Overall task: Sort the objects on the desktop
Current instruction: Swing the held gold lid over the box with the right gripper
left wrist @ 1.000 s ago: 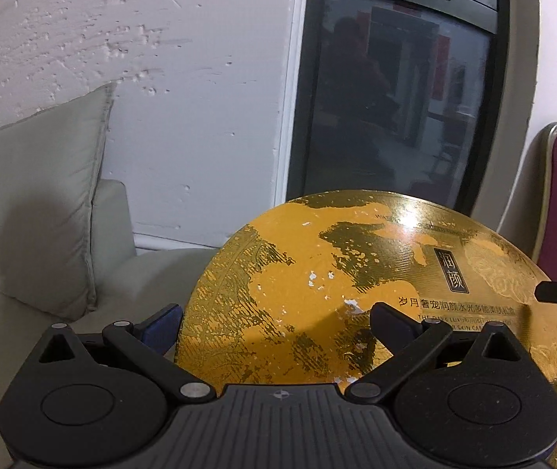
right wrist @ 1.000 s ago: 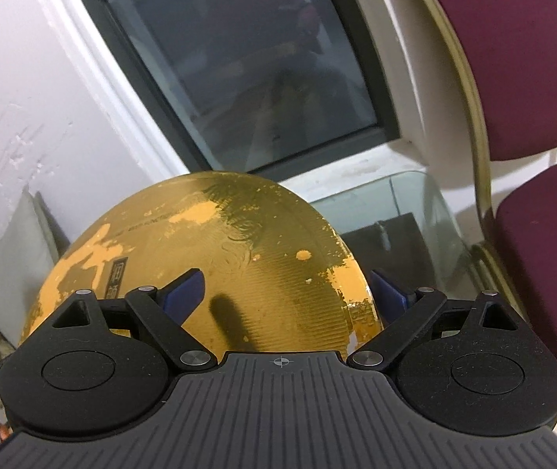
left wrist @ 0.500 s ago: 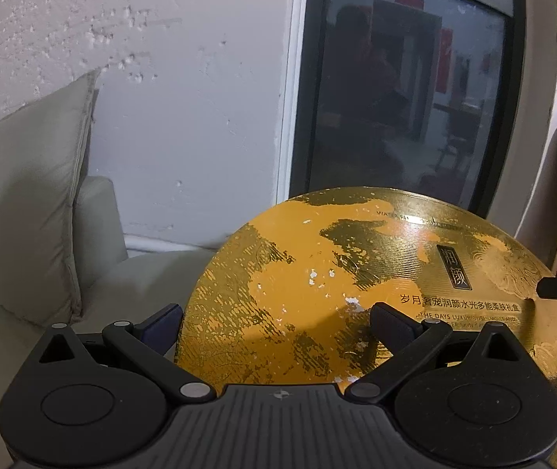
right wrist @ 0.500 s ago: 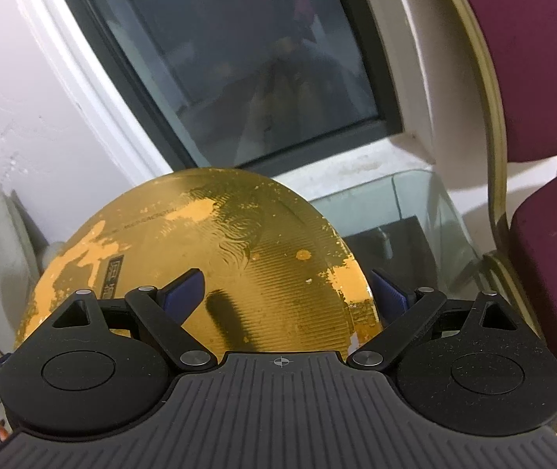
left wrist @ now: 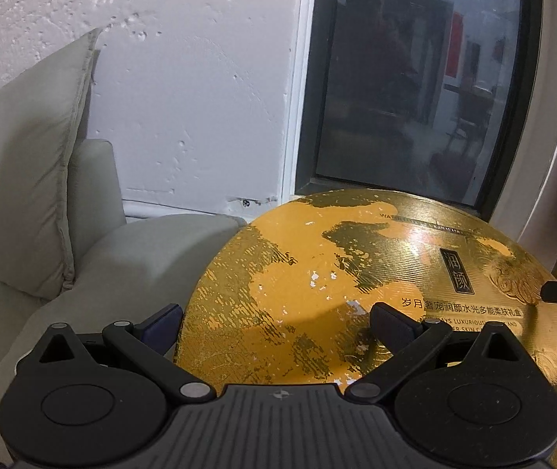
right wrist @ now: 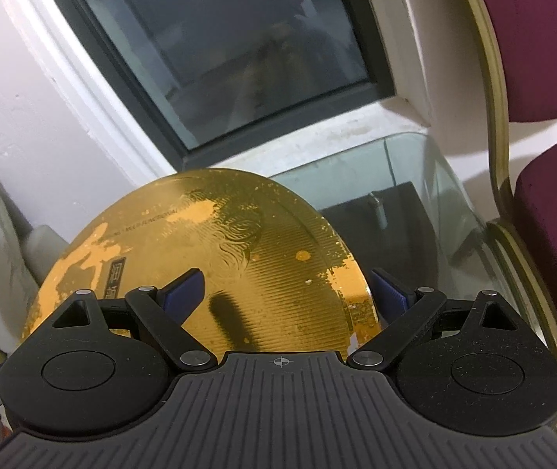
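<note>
My left gripper (left wrist: 276, 324) is spread wide. Its 9 o'clock finger sits just outside the rim of the round gold box with worn orange patches (left wrist: 317, 273), and the 3 o'clock finger lies over the lid. My right gripper (right wrist: 288, 289) is just as wide and mirrors it, with one finger over the lid and the other just outside the rim at 3 o'clock. I cannot tell whether either presses on the box.

The one box fills the span ahead of both, towards 12 o'clock. In the right view, one clear glass tabletop (right wrist: 415, 179) shows beyond the rim at 1 o'clock, with one maroon padded chair (right wrist: 552, 215) close at 3. In the left view, one grey sofa arm (left wrist: 141, 250) and one grey cushion (left wrist: 16, 176) lie at 9 to 10. One dark-framed window (left wrist: 415, 78) closes off 12.
</note>
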